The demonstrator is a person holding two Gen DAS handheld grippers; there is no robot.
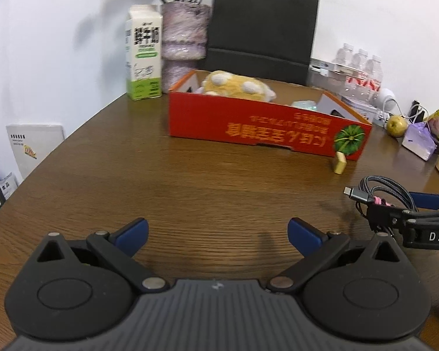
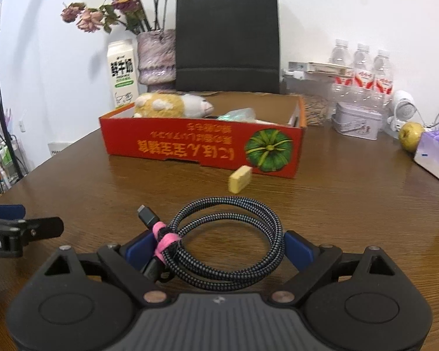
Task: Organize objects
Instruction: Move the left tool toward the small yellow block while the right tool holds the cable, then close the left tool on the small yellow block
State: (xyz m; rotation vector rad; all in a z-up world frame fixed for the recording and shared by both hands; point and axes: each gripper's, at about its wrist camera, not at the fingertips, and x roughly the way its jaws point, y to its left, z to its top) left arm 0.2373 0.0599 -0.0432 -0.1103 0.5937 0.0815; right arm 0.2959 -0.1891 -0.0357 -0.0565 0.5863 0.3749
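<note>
1 coiled cable (image 2: 225, 239) sits gripped in right claw (image 2: 216, 248).

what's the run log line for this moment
left gripper open, empty | right gripper gripping coiled cable | red box ahead

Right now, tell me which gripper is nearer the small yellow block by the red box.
Right. The right gripper, holding the coiled cable, sits just short of the yellow block; the left gripper is farther back and to its left.
</note>
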